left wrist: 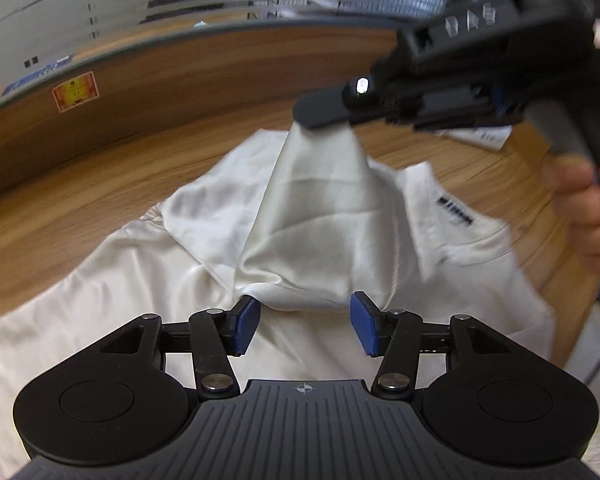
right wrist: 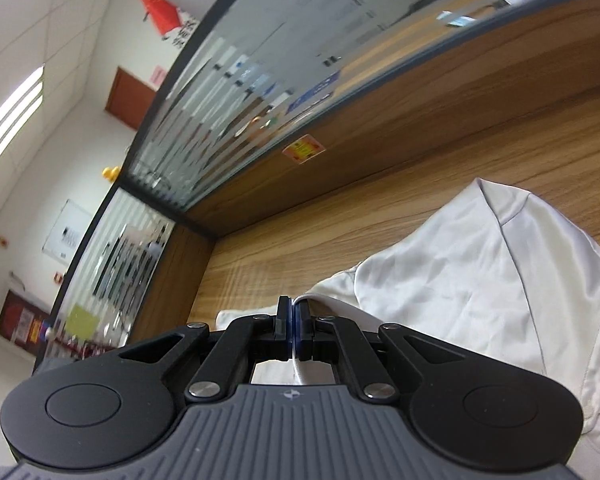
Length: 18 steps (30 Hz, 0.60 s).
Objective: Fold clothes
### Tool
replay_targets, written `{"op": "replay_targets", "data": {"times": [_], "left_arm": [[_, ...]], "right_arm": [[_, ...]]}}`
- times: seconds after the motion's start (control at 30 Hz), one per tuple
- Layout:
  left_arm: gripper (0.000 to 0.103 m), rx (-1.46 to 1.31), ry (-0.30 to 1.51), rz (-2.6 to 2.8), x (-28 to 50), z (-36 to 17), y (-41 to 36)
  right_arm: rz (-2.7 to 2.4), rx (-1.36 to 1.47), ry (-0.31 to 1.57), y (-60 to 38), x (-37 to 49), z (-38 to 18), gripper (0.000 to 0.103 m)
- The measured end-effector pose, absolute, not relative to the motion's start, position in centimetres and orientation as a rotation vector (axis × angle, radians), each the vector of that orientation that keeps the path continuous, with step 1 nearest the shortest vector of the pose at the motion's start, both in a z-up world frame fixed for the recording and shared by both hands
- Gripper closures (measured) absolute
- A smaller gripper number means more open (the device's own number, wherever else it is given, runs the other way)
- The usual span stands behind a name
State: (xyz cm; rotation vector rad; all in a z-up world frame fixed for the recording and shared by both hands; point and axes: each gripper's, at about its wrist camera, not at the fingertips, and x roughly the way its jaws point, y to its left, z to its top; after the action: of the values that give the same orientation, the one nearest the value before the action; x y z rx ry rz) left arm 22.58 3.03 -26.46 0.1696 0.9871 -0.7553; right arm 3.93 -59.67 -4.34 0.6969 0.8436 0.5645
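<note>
Left tongs [left wrist: 304, 326], released, straddle a raised fold of the white shirt [left wrist: 180, 248] spread on the wooden desk [left wrist: 80, 176]. Beyond, right tongs [left wrist: 320, 114], clenched, lift the shirt's pinched edge.

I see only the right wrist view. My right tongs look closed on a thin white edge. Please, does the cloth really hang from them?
Observer: Yes. In the left wrist view the right tongs hold a peak of the white shirt, raised like a tent above the table.
Operator: And the left tongs, do they hold something?
Observer: No. The left tongs stand open, their blue pads apart, with a fold of the shirt just ahead of them, not pinched.
Operator: Where is the collar?
Observer: The collar, with a dark label, lies to the right of the raised peak, near the hand that holds the right tongs.
</note>
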Motion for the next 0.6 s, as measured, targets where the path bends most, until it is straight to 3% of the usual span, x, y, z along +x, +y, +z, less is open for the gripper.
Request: {"op": "replay_targets", "data": {"times": [0.07,0.17,0.4,0.6], "left_arm": [[0.057,0.155,0.988,-0.759,23.1,-27.0,3.1],[0.101,0.047,1.014,-0.766,24.5,-27.5,3.7],[0.102,-0.134,1.059,-0.759,25.8,-27.4,5.6],[0.102,-0.198,1.012,-0.846,24.0,-24.2,5.6]], "right_arm": [[0.535,0.694,0.857,-59.3,4.4,-4.8,0.101],[0.502,0.693,0.872,-58.9,5.0,-5.5,0.101],[0.468,0.738,0.859,-59.3,4.7,-6.1,0.101],[0.442,0.781,0.792,-61.5,1.6,-4.1,0.101]]}}
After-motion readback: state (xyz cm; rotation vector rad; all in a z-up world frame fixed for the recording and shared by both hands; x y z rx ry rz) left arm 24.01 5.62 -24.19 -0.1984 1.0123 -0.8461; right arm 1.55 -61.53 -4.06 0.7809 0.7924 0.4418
